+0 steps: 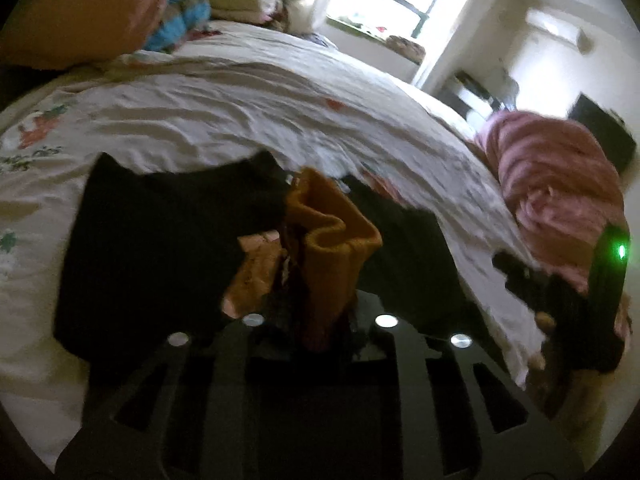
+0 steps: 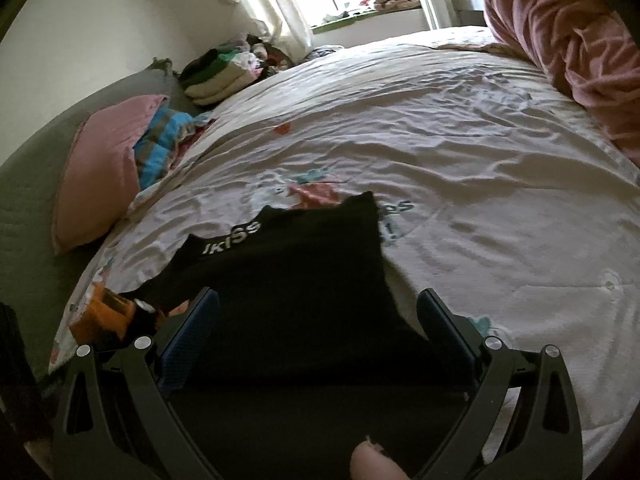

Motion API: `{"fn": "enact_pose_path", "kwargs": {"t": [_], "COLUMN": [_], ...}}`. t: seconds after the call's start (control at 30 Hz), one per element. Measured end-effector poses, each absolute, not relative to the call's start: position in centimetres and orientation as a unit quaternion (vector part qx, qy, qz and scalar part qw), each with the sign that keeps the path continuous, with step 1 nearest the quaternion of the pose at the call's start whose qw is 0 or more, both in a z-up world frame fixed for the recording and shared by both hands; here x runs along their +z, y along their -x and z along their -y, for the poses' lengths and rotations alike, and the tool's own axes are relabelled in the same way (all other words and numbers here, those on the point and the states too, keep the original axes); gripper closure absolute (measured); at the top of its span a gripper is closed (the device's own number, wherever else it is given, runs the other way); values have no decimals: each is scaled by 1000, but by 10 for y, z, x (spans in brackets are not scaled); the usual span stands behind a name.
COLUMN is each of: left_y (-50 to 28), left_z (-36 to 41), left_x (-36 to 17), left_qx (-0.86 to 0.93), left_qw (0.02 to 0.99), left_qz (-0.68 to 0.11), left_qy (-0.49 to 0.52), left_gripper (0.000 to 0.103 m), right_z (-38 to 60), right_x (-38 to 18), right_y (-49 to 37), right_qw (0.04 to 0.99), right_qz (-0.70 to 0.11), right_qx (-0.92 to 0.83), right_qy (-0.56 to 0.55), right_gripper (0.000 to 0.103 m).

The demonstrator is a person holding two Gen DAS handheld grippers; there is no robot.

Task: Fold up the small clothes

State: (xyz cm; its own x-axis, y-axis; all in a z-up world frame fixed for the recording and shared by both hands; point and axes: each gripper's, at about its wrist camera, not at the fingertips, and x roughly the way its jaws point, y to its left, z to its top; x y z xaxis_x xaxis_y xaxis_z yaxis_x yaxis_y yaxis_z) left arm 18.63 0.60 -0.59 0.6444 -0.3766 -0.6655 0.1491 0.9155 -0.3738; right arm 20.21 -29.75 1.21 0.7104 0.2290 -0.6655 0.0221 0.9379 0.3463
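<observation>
A pink pillow (image 2: 96, 168) lies at the bed's left edge. The black garment (image 2: 296, 280) lies flat on the white bedsheet (image 2: 460, 152). The left claw (image 1: 320, 320) is pressed together, pinching an orange cloth (image 1: 332, 240) above the garment. The right claw (image 2: 318, 320) is spread, its fingers (image 2: 196, 328) straddling the garment's near edge. A pink blanket (image 2: 568, 40) is heaped far right.

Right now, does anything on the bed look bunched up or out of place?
Yes. The left claw is shut on a crumpled orange garment, bunched above the flat black garment. The right claw is open over that black piece.
</observation>
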Motion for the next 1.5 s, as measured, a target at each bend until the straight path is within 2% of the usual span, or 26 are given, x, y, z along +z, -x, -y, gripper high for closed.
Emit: {"fn": "enact_pose_path", "kwargs": {"t": [0.13,0.2,0.27,0.33,0.37,0.5,0.57,0.6,0.63,0.73,0.8,0.87,0.9,0.93,0.97,1.0,1.5], "left_y": [-179,-174,-170,-166,-164,-162,-161,-160,-158,-153,-149,-146,-145,-143,-141,-140,-131], "left_z": [6,5,1,-7,-13,-39,-57,-65,-76,-99,-111,-121,-126,-129,-133,-135,-157], "left_x": [-10,-7,-3,4,7,15,17,17,17,17,18,18,18,17,18,17,14], "left_qx": [-182,-187,-188,-180,-161,-76,-41,-30,-19,3,17,25,28,31,34,35,54], "left_qw": [885,886,887,893,900,919,923,923,922,920,920,920,920,920,919,919,914], "left_qz": [-406,-403,-397,-386,-381,-369,-361,-358,-357,-355,-351,-346,-344,-342,-339,-338,-336], "left_qy": [138,136,142,145,140,120,129,136,149,166,172,182,187,191,196,198,219], "left_gripper": [54,47,35,29,23,11,10,10,10,10,10,10,10,10,10,10,10], "right_z": [300,296,290,283,276,241,222,213,206,185,174,163,160,155,153,151,127], "right_x": [10,8,6,3,2,-9,-17,-21,-23,-33,-39,-46,-45,-43,-40,-37,102], "right_y": [-202,-203,-203,-203,-203,-203,-205,-206,-207,-213,-216,-216,-215,-213,-212,-213,-219], "right_qw": [908,906,903,899,897,876,863,860,859,853,850,849,850,852,853,853,902], "right_qz": [-381,-387,-394,-402,-408,-441,-459,-465,-468,-480,-485,-486,-483,-477,-473,-469,-311], "right_qx": [53,60,67,78,89,159,186,191,193,199,200,204,209,216,221,227,289], "right_qy": [-167,-164,-159,-152,-144,-114,-99,-87,-79,-52,-40,-23,-18,-11,-7,-5,73], "right_gripper": [5,5,5,5,5,5,7,10,19,23,30,51,58,69,85,88,91]}}
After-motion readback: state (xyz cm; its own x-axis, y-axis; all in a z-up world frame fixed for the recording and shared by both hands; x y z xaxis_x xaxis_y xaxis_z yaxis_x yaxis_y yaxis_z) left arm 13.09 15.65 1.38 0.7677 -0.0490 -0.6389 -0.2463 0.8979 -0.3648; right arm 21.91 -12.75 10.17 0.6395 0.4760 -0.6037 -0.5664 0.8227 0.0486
